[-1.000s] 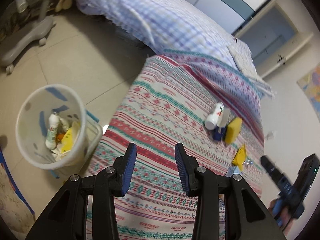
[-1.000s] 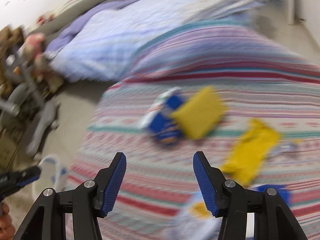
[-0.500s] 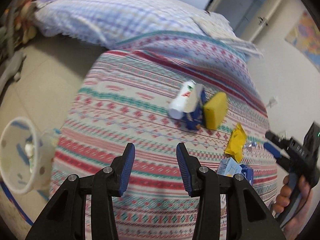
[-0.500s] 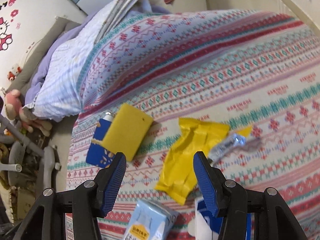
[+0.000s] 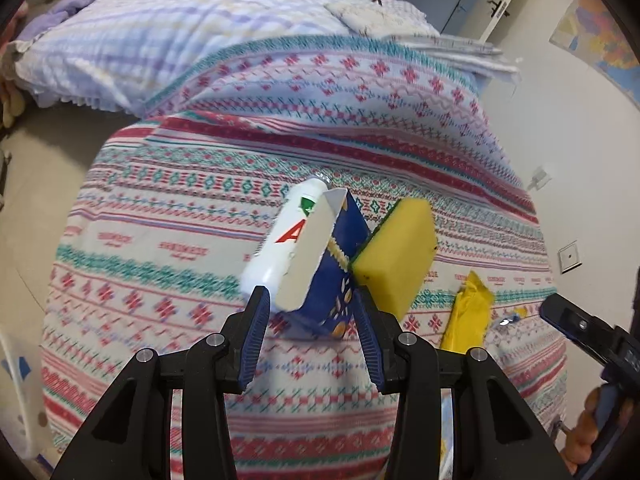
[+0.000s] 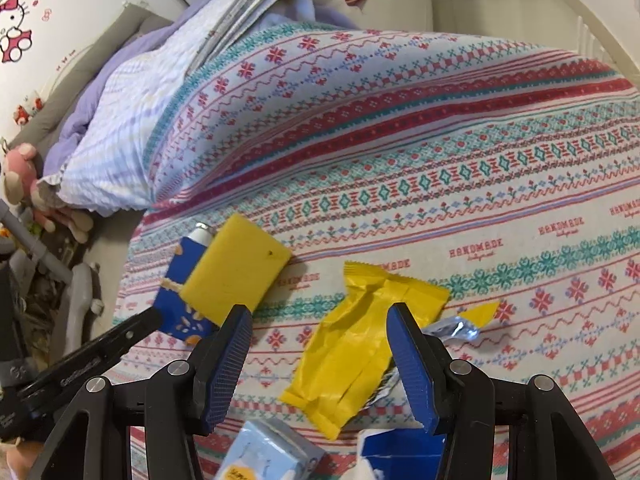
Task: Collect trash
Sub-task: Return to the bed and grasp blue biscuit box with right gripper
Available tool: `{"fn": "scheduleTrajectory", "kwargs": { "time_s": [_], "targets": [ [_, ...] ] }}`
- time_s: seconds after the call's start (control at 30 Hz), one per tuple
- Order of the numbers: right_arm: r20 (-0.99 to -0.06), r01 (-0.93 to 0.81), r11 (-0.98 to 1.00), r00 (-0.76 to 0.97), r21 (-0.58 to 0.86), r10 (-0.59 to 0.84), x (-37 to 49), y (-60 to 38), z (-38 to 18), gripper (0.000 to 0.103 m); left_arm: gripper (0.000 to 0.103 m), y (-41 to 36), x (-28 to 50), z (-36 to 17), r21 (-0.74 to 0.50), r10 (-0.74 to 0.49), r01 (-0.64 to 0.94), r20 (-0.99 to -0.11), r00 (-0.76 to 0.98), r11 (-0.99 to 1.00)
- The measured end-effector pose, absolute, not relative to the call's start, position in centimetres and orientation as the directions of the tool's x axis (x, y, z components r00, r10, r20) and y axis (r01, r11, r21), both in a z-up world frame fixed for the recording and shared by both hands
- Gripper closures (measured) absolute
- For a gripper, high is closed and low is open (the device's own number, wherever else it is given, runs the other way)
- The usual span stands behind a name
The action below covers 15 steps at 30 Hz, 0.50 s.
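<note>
Step in hand: approach to pick-up; nothing is gripped yet.

Left tongs: my left gripper [image 5: 310, 336] stands with its jaws apart and empty, at lower centre of the left wrist view, framing the near end of the blue cardboard carton [image 5: 332, 276].

Right tongs: my right gripper [image 6: 320, 364] is spread wide and empty, at lower centre of the right wrist view, straddling the crumpled yellow foil wrapper [image 6: 360, 336].

Location of trash: all items lie on the patterned red, teal and white knit blanket [image 5: 168, 220]. The carton is at frame centre in the left wrist view, touching a white plastic bottle with red lettering [image 5: 284, 240] on its left and a yellow rectangular sponge [image 5: 396, 256] on its right.

Other items: a pale blue small carton [image 6: 268, 452] and a torn blue-and-white pack [image 6: 400, 456] sit at the bottom edge of the right wrist view.

Handling, carton: judged light and hollow, with an open flap. It will crush if pinched hard; I should grip across the two broad faces near the closed end.

Handling, wrapper: judged very light, limp and slick. I should close on the thick folded middle, not a loose edge.

Risk: the soft bedding gives way under pressure, and neighbours touching the carton may be dragged along.
</note>
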State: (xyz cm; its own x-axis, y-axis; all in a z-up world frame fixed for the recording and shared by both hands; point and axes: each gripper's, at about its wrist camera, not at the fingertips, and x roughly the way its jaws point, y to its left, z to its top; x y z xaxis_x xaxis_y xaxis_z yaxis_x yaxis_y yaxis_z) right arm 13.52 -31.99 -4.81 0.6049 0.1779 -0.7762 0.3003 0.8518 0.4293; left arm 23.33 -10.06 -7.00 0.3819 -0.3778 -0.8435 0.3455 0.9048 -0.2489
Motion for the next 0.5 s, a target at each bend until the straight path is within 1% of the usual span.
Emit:
{"fn": "scheduleTrajectory", "kwargs": {
  "time_s": [0.07, 0.1, 0.13, 0.2, 0.23, 0.33, 0.5],
  "targets": [
    [-0.783, 0.3, 0.856, 0.596, 0.421, 0.176, 13.9, -32.1, -5.2, 0.042, 0.058, -10.6, 23.7, -7.8, -0.239, -0.365, 0.338, -0.848, 0.385, 0.91],
    [-0.786, 0.298, 0.858, 0.592, 0.418, 0.177, 14.1, -32.0, -5.4, 0.042, 0.064, -10.8, 23.9, -8.1, -0.238, -0.362, 0.332, -0.85, 0.384, 0.913],
    [-0.789, 0.298, 0.86, 0.588, 0.415, 0.178, 14.3, -32.0, -5.7, 0.042, 0.079, -10.9, 23.9, -8.3, -0.239, -0.362, 0.332, -0.85, 0.383, 0.912],
    [-0.798, 0.295, 0.859, 0.57, 0.418, 0.193, 14.7, -31.8, -6.4, 0.042, 0.081, -10.9, 23.9, -8.6, -0.239, -0.365, 0.337, -0.848, 0.384, 0.911],
    [-0.8, 0.295, 0.856, 0.564, 0.425, 0.203, 14.8, -31.8, -6.7, 0.042, 0.094, -10.8, 23.7, -8.5, -0.233, -0.362, 0.341, -0.847, 0.388, 0.911],
    [-0.801, 0.312, 0.837, 0.557, 0.449, 0.222, 14.7, -32.2, -7.4, 0.042, 0.098, -10.4, 23.3, -8.3, -0.25, -0.379, 0.35, -0.847, 0.374, 0.903],
    [-0.797, 0.342, 0.818, 0.565, 0.463, 0.215, 14.1, -33.0, -7.5, 0.042, 0.099, -9.7, 22.6, -8.1, -0.299, -0.418, 0.346, -0.837, 0.352, 0.889]
  ]
}}
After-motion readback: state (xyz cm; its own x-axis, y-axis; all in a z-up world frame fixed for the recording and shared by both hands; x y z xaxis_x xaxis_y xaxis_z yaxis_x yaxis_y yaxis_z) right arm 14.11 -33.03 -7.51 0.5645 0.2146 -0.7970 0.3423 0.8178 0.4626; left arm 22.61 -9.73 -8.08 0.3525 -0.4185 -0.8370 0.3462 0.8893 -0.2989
